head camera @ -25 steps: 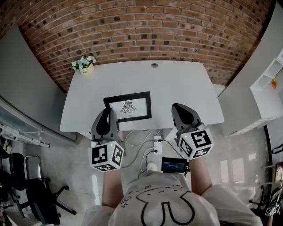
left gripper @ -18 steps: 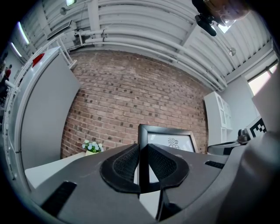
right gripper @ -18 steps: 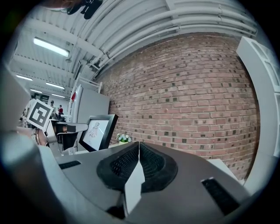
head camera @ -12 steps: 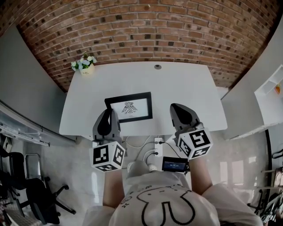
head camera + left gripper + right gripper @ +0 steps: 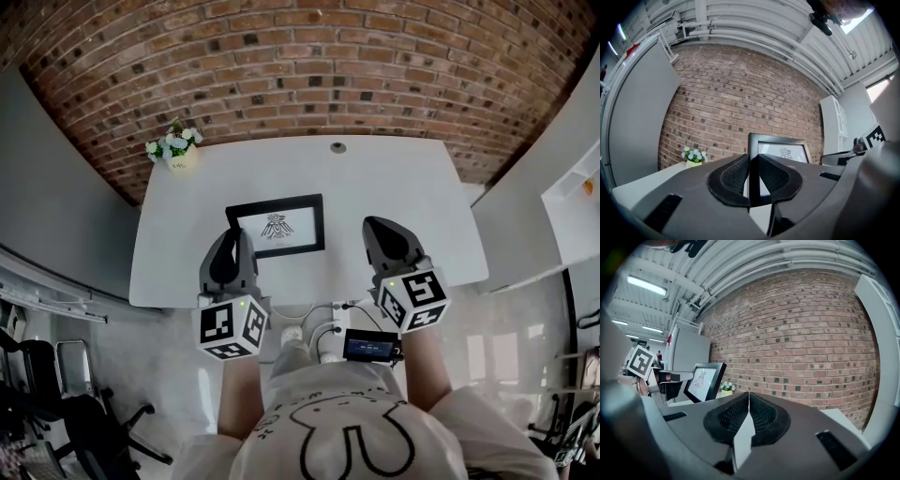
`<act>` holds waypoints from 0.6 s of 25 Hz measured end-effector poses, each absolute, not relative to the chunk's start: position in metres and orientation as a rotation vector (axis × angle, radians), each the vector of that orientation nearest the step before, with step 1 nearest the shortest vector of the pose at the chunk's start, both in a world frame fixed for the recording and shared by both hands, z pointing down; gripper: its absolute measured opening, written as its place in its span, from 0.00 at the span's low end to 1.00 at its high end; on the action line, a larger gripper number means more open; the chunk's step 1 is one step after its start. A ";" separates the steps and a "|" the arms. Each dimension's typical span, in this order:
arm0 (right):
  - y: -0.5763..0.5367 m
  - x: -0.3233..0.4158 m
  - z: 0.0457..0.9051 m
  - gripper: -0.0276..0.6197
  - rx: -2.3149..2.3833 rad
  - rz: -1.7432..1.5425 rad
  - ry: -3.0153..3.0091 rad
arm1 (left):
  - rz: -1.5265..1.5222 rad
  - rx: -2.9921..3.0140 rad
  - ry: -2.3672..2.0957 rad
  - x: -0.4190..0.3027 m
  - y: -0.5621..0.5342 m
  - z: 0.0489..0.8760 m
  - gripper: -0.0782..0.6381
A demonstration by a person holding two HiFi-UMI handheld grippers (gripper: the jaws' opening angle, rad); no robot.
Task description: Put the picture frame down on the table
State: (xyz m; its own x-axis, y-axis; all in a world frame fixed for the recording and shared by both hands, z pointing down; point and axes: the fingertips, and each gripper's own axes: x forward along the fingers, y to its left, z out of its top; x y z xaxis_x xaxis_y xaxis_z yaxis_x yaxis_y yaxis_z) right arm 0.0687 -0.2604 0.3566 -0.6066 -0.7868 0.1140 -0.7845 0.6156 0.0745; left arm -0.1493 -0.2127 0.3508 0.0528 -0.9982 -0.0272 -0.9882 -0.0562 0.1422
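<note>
The black picture frame (image 5: pixel 277 227) with a small bird drawing stands upright over the front part of the white table (image 5: pixel 394 183). My left gripper (image 5: pixel 236 240) is shut on the frame's left edge; in the left gripper view that edge (image 5: pixel 753 161) sits pinched between the jaws of the left gripper (image 5: pixel 752 174). Whether the frame's bottom touches the table is hidden. My right gripper (image 5: pixel 382 232) hovers to the frame's right, apart from it. In the right gripper view the right gripper (image 5: pixel 748 404) is shut with nothing in it, and the frame (image 5: pixel 704 380) shows at the left.
A small pot of white flowers (image 5: pixel 174 147) stands at the table's far left corner, and a round cable hole (image 5: pixel 337 147) lies at the far edge. A brick wall (image 5: pixel 309 66) rises behind. Cables and a power strip (image 5: pixel 319 330) lie under the front edge. Office chairs (image 5: pixel 75 403) stand at lower left.
Both grippers and the frame have moved forward, from the table's front edge to over its front part. The left gripper's hold on the frame is unchanged.
</note>
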 end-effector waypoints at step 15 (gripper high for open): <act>-0.344 0.044 0.376 0.07 1.373 0.040 -2.618 | -0.124 2.219 -2.010 -0.181 -0.304 0.372 0.21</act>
